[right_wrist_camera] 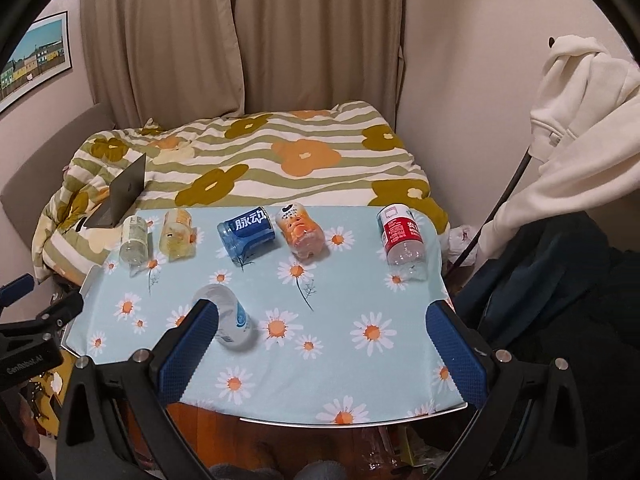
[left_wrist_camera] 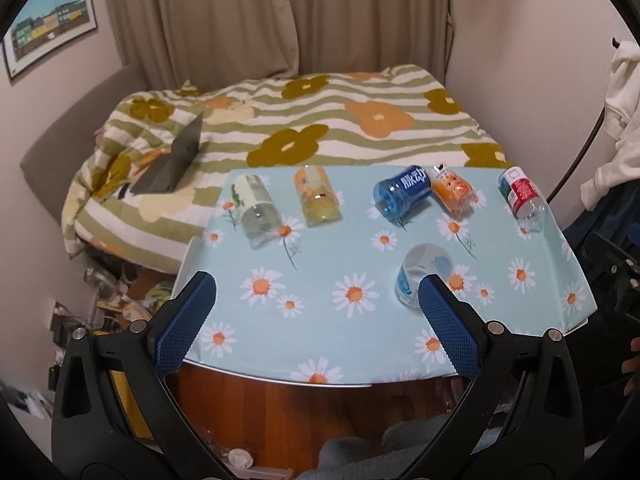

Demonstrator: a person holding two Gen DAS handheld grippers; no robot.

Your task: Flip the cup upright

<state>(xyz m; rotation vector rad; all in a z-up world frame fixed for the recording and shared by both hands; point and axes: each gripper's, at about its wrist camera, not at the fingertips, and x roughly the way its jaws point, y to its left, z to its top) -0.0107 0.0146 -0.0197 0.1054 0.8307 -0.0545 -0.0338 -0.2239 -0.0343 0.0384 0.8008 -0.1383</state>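
Blue-padded left gripper [left_wrist_camera: 316,292] and right gripper [right_wrist_camera: 322,322] both gape wide, holding nothing. Clear cup [left_wrist_camera: 422,274] lies on its side on the daisy tablecloth [left_wrist_camera: 328,320] near the front edge, open cloth around it; five cut bottles [right_wrist_camera: 246,234] line the back edge

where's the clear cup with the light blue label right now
The clear cup lies on its side alone on the daisy tablecloth, nearer the front edge than the back row, in front of the blue bottle. In the right wrist view it is front left.
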